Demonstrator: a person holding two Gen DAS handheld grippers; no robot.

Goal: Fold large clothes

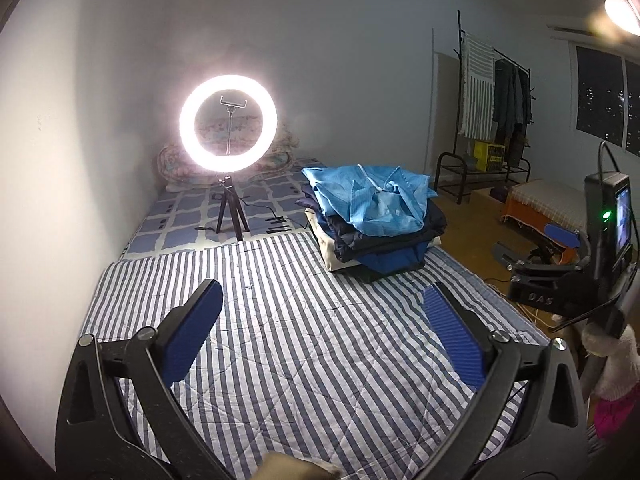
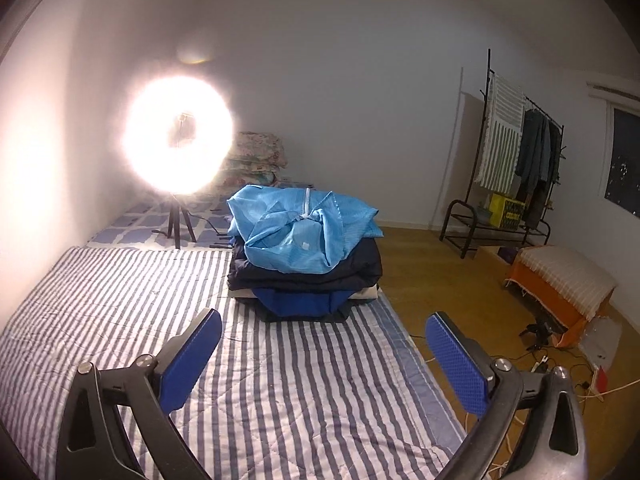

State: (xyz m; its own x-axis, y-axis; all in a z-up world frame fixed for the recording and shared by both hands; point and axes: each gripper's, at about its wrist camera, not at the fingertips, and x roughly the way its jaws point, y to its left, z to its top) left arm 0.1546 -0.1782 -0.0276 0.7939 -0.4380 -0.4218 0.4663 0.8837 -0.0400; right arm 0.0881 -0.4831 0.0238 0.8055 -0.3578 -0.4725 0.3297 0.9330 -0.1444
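A pile of folded clothes (image 1: 376, 232) sits on the far right part of the striped quilt (image 1: 304, 344). On top lies a light blue garment (image 1: 376, 196), over dark navy and royal blue ones. The pile also shows in the right wrist view (image 2: 308, 252), with the light blue garment (image 2: 304, 228) on top. My left gripper (image 1: 320, 320) is open and empty above the quilt. My right gripper (image 2: 324, 348) is open and empty above the quilt (image 2: 240, 360), short of the pile. The right gripper also shows at the right edge of the left wrist view (image 1: 560, 264).
A lit ring light on a tripod (image 1: 228, 124) stands on the checked mattress behind the quilt. Folded floral bedding (image 1: 276, 156) lies by the wall. A clothes rack (image 2: 516, 160) and an orange stool (image 2: 560, 284) stand on the wooden floor, with cables (image 2: 568, 376) nearby.
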